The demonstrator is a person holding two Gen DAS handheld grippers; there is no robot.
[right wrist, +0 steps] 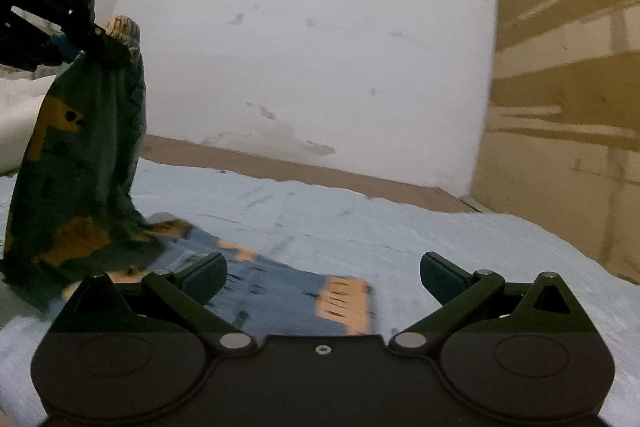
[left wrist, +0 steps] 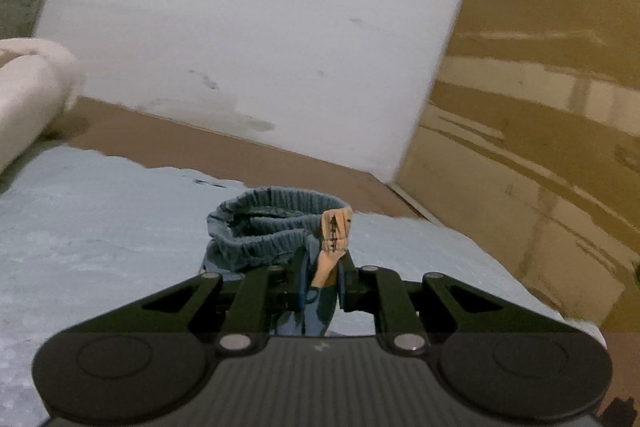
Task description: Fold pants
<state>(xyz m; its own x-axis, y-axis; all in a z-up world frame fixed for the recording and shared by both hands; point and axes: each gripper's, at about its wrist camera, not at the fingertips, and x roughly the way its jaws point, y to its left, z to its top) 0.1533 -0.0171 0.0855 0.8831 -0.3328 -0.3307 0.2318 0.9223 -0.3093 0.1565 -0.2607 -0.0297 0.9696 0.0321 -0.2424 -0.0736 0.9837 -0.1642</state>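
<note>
Now | left gripper (left wrist: 322, 277) jaws pinching pants (left wrist: 276, 227) | right gripper (right wrist: 323, 277) jaws spread | writing: unreadable

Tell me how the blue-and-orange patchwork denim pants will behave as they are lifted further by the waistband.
The blue-and-orange patchwork denim pants look floppy: pinched at the elastic waistband by the left gripper, they hang in limp folds. The leg end lying on the light blue sheet will probably drag. The bunched grip seems unlikely to slip.

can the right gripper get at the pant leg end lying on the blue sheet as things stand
Probably yes: the right gripper is open, and the leg end lies flat just below and ahead of its fingers with nothing between.
</note>
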